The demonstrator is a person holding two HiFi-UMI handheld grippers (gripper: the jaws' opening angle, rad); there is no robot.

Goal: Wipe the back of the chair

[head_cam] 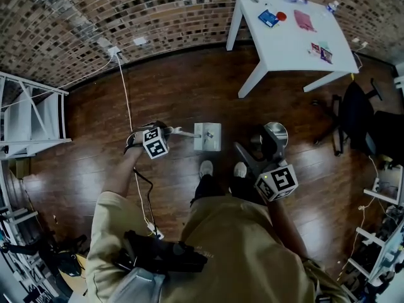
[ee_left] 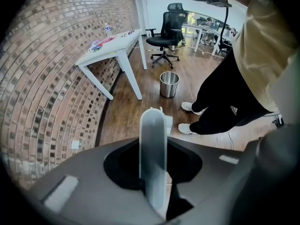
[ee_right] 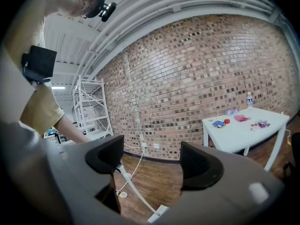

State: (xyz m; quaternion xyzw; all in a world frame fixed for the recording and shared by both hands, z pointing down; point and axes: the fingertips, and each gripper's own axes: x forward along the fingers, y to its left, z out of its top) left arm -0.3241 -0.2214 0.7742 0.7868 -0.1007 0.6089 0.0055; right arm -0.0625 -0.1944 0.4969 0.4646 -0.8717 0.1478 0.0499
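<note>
The chair (head_cam: 355,113) stands off the counter's (head_cam: 297,40) right end, well apart from both grippers. In front of the counter, the left gripper (head_cam: 165,131) is clenched on the handle of a wiper (head_cam: 207,137) whose white head lies on the floor. The right gripper (ee_right: 153,160) gapes empty.

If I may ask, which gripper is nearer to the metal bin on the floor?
Right. The right gripper hangs beside the metal bin; the left gripper is across the person's shoes from it, jaws shut on a white handle.
</note>
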